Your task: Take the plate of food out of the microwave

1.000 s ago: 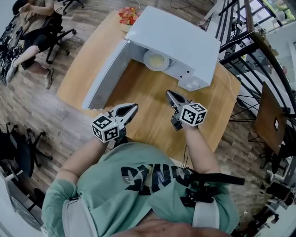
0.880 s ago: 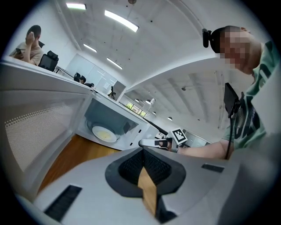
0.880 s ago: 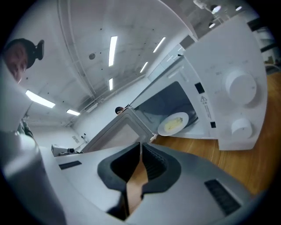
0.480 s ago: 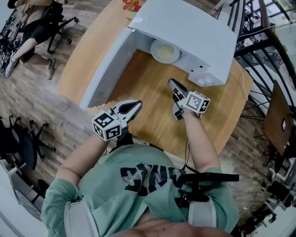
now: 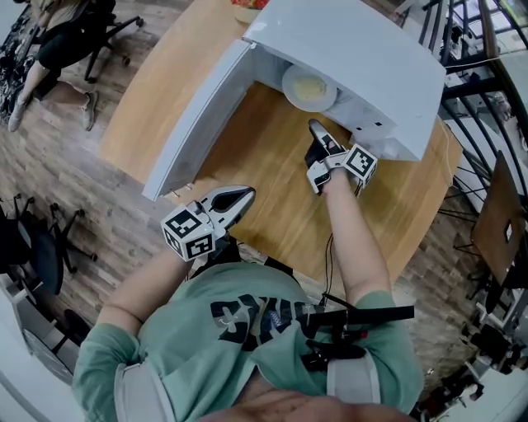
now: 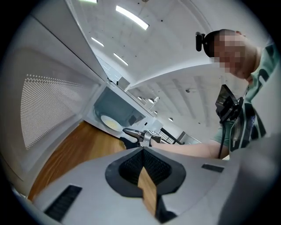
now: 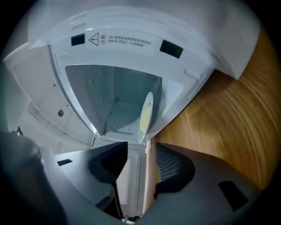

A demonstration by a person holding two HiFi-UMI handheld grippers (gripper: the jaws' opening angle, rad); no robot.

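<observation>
A white microwave [image 5: 355, 49] stands at the far end of the wooden table [image 5: 264, 181], its door [image 5: 202, 115] swung wide to the left. Inside lies a white plate [image 5: 309, 86] of pale yellow food. My right gripper [image 5: 316, 130] points into the opening just short of the plate; its jaws are opening and nothing is between them. In the right gripper view the plate [image 7: 146, 114] shows edge-on just beyond that gripper [image 7: 140, 162]. My left gripper [image 5: 243, 196] hovers over the table's near part, shut and empty. Its own view shows the plate [image 6: 109, 124] far ahead.
The open door [image 6: 48, 105] walls off the left side of the table. A bowl of red things [image 5: 252, 4] stands behind the microwave. A person sits on an office chair [image 5: 49, 41] at far left. A metal railing [image 5: 487, 49] runs along the right.
My right gripper has moved forward to the microwave's opening, and its jaws have parted from shut. The left gripper has stayed near the table's front.
</observation>
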